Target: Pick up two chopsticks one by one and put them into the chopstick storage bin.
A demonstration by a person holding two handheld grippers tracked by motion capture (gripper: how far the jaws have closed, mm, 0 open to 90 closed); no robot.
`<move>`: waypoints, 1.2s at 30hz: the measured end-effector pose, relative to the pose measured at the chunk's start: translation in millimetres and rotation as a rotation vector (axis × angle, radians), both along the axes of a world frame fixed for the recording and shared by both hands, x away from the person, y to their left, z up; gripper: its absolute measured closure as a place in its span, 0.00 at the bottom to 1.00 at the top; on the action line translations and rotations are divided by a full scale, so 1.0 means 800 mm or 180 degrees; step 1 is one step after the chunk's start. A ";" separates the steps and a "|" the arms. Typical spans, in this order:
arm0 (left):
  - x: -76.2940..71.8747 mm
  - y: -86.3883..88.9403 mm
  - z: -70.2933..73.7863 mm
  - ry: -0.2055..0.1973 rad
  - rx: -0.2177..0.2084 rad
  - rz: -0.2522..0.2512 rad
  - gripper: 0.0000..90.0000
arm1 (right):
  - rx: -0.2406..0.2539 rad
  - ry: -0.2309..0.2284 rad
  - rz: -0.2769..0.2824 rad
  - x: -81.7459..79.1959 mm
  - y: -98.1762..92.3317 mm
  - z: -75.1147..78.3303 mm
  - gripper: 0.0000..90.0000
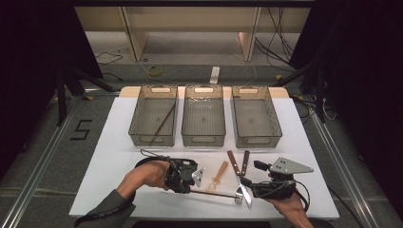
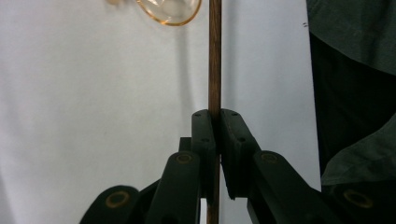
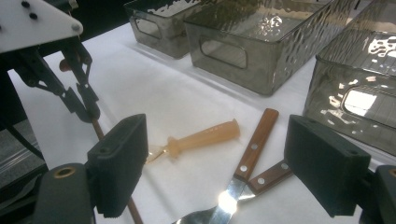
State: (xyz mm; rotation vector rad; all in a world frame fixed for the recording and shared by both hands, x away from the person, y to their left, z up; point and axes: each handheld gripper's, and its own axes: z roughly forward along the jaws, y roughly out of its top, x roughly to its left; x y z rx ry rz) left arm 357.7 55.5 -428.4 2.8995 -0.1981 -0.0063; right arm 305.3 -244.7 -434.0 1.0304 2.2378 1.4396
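1. Two grippers work a cutlery sort, I judge — the left gripper [image 1: 190,176] has its jaws closed on a thin brown wooden-handled fork [image 2: 214,56], low over the white table cover [image 1: 109,161].
2. Right gripper [image 3: 224,179] gapes wide, holding nothing, above the wooden-handled steel knife [image 3: 247,163].
3. Next move — lift the fork, carry it to one of the smoky clear plastic bins [image 1: 153,115].

We see a grey floor [image 1: 43,142] with a black "5" [image 1: 81,129] at left, cables [image 1: 278,45] at upper right, pale wooden furniture legs [image 1: 134,35] along the top, and dark curtains [image 1: 366,80] on both sides.
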 end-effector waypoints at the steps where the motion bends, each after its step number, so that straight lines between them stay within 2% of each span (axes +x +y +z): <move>1: 0.001 0.002 0.002 -0.0012 -0.0020 0.0030 0.93 | 0.0002 -0.0006 -0.0006 0.000 0.000 0.000 0.25; 5: 0.008 0.010 0.009 -0.0040 -0.0081 0.0127 0.93 | 0.0016 -0.0013 -0.0026 0.001 -0.002 0.001 0.25; 9: 0.015 0.020 0.016 -0.0065 -0.0144 0.0289 0.93 | 0.0014 -0.0014 -0.0029 0.000 -0.002 0.001 0.25; 17: 0.040 0.041 0.029 -0.0078 -0.0343 0.0967 0.93 | 0.0023 -0.0018 -0.0035 0.000 -0.002 0.001 0.25; 20: 0.049 0.050 0.039 -0.0129 -0.0538 0.1335 0.93 | 0.0021 -0.0019 -0.0030 0.001 -0.002 0.001 0.25; 25: 0.063 0.070 0.055 -0.0216 -0.0761 0.1806 0.93 | 0.0009 -0.0010 -0.0021 0.001 -0.001 0.000 0.25; 29: 0.074 0.090 0.064 -0.0249 -0.0914 0.2129 0.93 | 0.0001 0.0005 -0.0024 0.001 -0.001 0.000 0.25; 36: 0.088 0.122 0.076 -0.0277 -0.1117 0.2512 0.93 | -0.0004 0.0005 -0.0020 0.001 -0.001 -0.001 0.25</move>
